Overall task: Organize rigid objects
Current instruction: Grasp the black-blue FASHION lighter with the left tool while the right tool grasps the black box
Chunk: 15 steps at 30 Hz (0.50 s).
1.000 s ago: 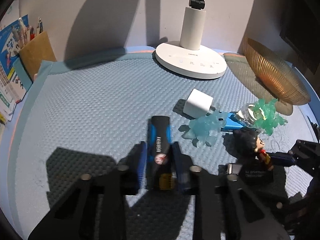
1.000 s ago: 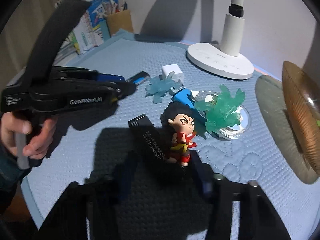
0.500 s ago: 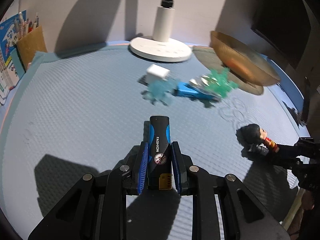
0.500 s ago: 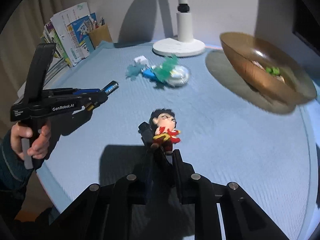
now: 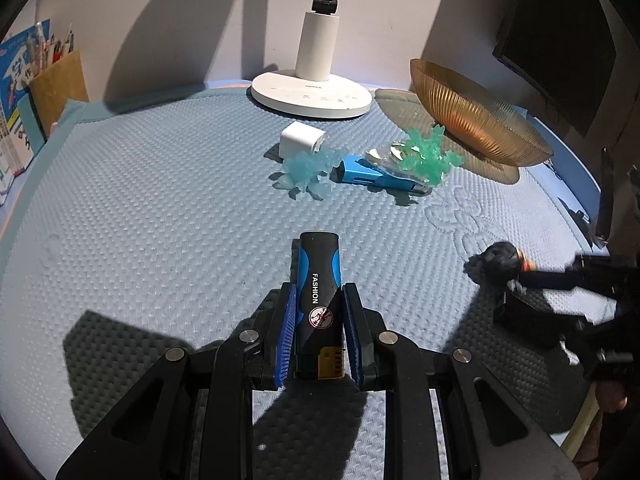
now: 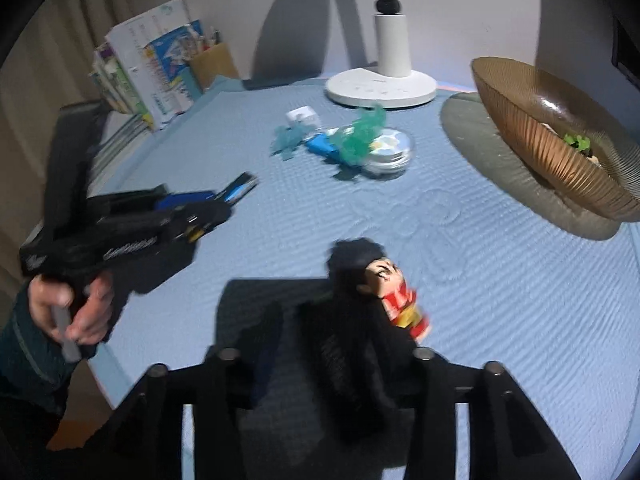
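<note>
Where blur smears it, figurine (image 6: 394, 296) (base hidden) unclear.

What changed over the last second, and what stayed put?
Both grippers drew back from the pile. The left gripper carried off the black-and-blue lighter; the right gripper took the figurine, and its jaws are now opening. The charger cube, bowl and lamp stayed.

Each tool is matte black plastic with angular linkage arms pinned by round silver screws. The left tool (image 5: 319, 320) carries ribbed blue pads (image 5: 287, 332) inside its fingers and blurred white lettering along its side. The left hand (image 6: 72, 304) emerges from a dark teal sleeve (image 6: 24, 352).
</note>
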### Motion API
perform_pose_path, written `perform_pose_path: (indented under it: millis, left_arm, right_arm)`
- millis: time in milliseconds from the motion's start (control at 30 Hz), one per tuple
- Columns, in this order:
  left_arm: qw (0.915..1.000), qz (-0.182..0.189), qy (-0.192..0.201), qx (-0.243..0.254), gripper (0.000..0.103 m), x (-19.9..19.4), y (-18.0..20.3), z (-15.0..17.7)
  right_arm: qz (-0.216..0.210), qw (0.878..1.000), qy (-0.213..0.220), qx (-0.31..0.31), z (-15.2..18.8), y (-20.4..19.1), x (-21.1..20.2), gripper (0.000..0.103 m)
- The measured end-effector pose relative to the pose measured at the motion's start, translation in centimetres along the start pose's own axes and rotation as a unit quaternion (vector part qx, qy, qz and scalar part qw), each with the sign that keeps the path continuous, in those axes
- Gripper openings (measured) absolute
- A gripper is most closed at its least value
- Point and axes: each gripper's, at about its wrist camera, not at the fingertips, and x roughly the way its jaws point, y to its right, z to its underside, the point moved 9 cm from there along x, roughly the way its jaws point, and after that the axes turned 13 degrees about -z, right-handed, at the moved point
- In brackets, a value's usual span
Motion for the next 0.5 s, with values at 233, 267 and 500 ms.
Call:
perform_pose_path:
  millis: [233,267,500]
  left_arm:
    - [1.0,0.001,0.0,0.0,0.02,0.3,0.0,0.0]
    - [1.0,-0.003,0.001,0.003,0.02,0.4,0.1,0.0]
    - [0.9985,-0.037,0.005,0.039,0.032,0.6,1.2,0.3]
  right_arm:
    - [0.013,0.998,-0.032,-0.043,2.5,-0.9,0.3,0.05]
    - [0.023,0.998,-0.025,-0.049,2.7,-0.9,0.4,0.05]
    - [0.056,0.997,0.0,-0.049,2.9,-2.6,0.5,0.024]
